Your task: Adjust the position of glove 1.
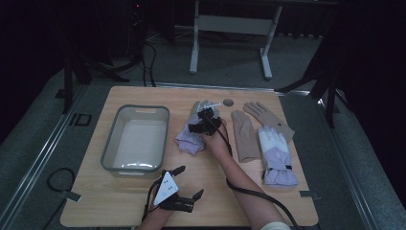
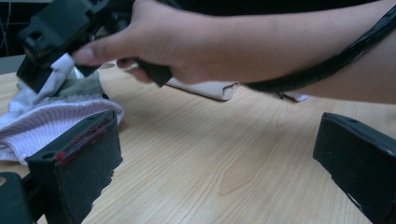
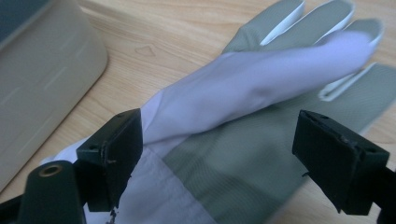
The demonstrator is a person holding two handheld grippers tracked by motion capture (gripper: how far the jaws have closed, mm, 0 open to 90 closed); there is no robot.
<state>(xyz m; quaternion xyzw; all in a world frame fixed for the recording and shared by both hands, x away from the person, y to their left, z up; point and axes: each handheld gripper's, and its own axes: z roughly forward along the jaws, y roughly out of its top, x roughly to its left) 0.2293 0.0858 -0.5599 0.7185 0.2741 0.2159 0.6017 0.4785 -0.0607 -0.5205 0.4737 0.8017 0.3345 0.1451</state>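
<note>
The letters "ID" (image 1: pixel 79 120) stand in white on the dark floor mat, left of the table and well off to the left of both grippers. No other writing can be read.

Table: light wooden top (image 1: pixel 143 201), the landmark here, standing on a grey platform.
Floor: grey carpet (image 1: pixel 230 57) beyond the table's far edge, dim.
Frame: a pale metal stand with two legs (image 1: pixel 194 52) behind the table, feet on the carpet.
Cables: black leads (image 1: pixel 148 57) trailing on the floor behind the table's far left corner.
Surroundings: black drapes (image 1: pixel 28 48) to either side of the table.
Light: low, brightest over the tabletop.
</note>
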